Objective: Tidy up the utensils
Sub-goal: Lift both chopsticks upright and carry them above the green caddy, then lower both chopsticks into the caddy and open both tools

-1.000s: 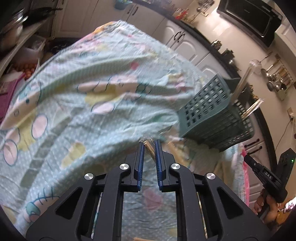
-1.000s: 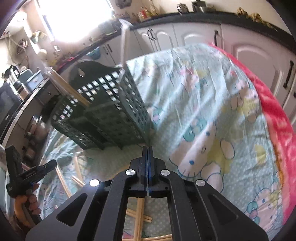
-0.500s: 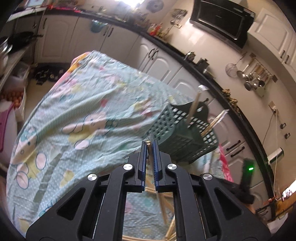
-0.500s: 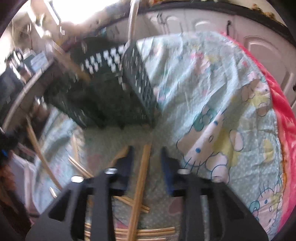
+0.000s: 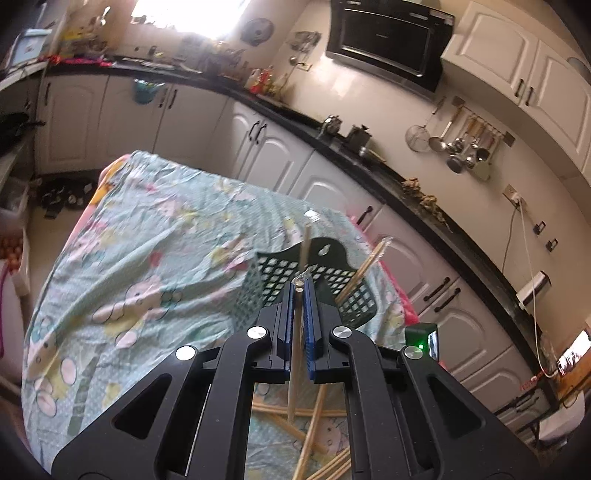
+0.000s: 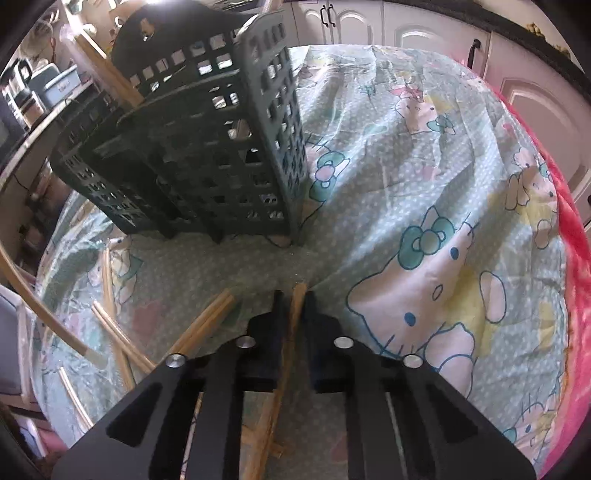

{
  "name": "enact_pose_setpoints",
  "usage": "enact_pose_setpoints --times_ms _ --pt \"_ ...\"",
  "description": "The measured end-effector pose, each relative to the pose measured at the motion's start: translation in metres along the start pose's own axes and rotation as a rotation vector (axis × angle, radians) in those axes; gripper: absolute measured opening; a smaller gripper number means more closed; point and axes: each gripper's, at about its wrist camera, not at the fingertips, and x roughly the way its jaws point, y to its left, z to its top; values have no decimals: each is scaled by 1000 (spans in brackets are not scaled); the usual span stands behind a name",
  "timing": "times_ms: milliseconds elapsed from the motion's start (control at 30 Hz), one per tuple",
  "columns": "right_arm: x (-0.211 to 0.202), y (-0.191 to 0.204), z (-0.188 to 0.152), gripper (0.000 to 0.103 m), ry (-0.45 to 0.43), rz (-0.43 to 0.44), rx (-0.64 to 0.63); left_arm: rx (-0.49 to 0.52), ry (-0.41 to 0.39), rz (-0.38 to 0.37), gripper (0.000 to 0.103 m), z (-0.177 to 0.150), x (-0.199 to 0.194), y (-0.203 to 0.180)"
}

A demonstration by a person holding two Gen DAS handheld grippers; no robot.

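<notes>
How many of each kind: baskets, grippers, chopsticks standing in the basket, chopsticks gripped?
Green basket: 1
Grippers: 2, left gripper and right gripper, whose jaws have just been closing on a chopstick
Chopsticks standing in basket: 2
Chopsticks gripped: 2
Total: 7

Daylight glare blows out the bright kitchen window (image 5: 192, 14). Strong fisheye bending, dark corners. Right view slightly soft, possibly motion blur.

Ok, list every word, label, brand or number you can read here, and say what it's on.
No text here can be read.
Brand mark on the black oven: too small to read.
Label on the pale blue box: blurred, unreadable.
</notes>
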Motion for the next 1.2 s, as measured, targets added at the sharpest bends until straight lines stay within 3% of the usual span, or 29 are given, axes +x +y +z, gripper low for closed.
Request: enact_pose_setpoints --times_ms 300,567,933,1200 --pt "-59 -8 3 6 -122 51 18 58 -47 -42 3 28 -4 -27" --pt "-148 12 32 6 -345 145 -49 108 -130 -58 3 63 -18 -50" --pt "-224 30 88 6 -625 192 -81 157 -248 9 3 110 -36 -61" --pt "-235 27 121 6 -774 155 -83 179 -267 63 3 116 -26 -58"
